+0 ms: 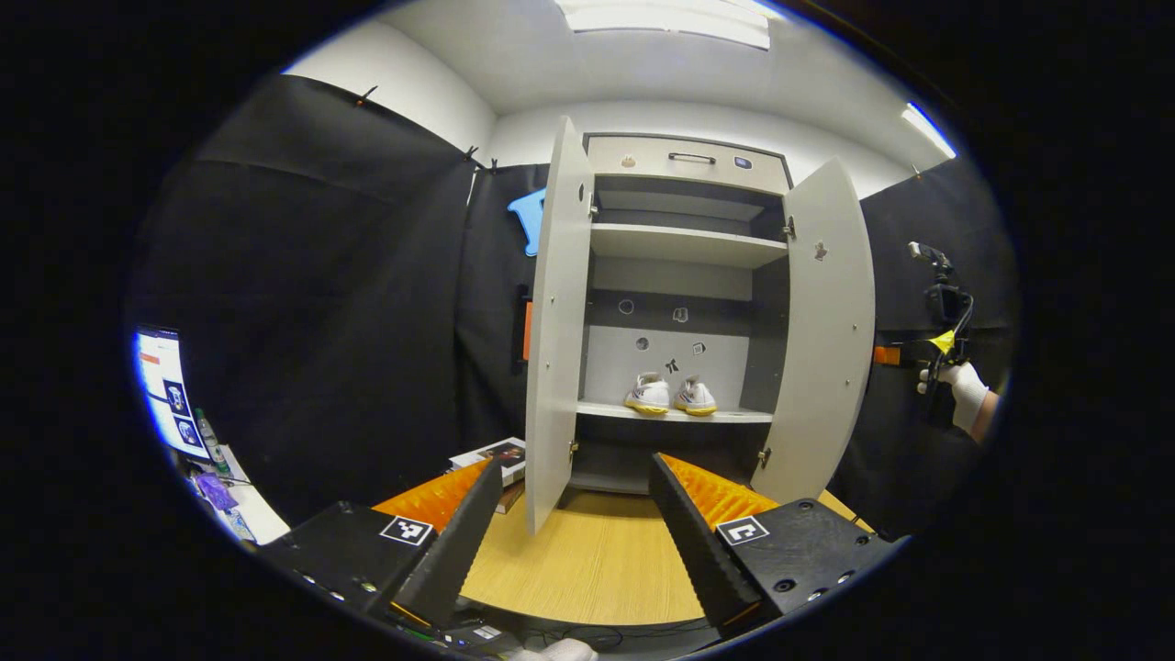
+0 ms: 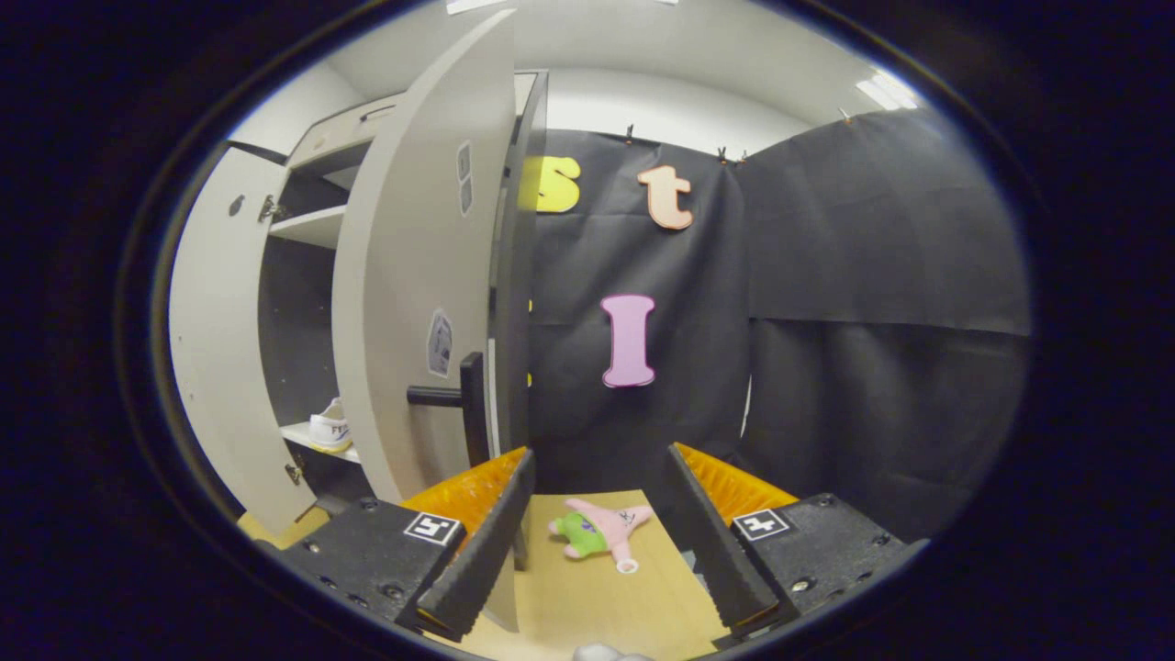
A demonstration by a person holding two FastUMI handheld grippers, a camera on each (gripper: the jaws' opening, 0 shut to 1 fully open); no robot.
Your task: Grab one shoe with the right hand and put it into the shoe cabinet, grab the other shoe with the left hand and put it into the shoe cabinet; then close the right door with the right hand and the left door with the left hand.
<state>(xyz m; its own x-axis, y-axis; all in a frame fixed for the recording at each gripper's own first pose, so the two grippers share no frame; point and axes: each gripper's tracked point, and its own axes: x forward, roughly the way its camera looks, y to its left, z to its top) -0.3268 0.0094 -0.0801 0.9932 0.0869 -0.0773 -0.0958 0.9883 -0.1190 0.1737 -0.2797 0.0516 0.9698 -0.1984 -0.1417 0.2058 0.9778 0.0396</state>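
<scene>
A: Both shoes [image 1: 671,395] sitting on cabinet shelf [image 1: 675,415], doors open. Grippers?
B: Left gripper [image 1: 574,514], right gripper [image 2: 597,514] both gaping, empty. Right door [image 2: 413,303] handle [image 2: 459,399] sitting v. close — risking a snag.

Doors standing open, cabinet mouth clear

2 shoes [image 1: 671,396] are occupying the middle shelf [image 1: 675,415]; the right door [image 2: 413,303] is blocking the right gripper's [image 2: 597,542] left side.

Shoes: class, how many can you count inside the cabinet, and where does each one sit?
2. Both stand on the lower shelf: the left shoe and the right shoe, side by side near the shelf's middle. The open doors may hide other spots.
</scene>
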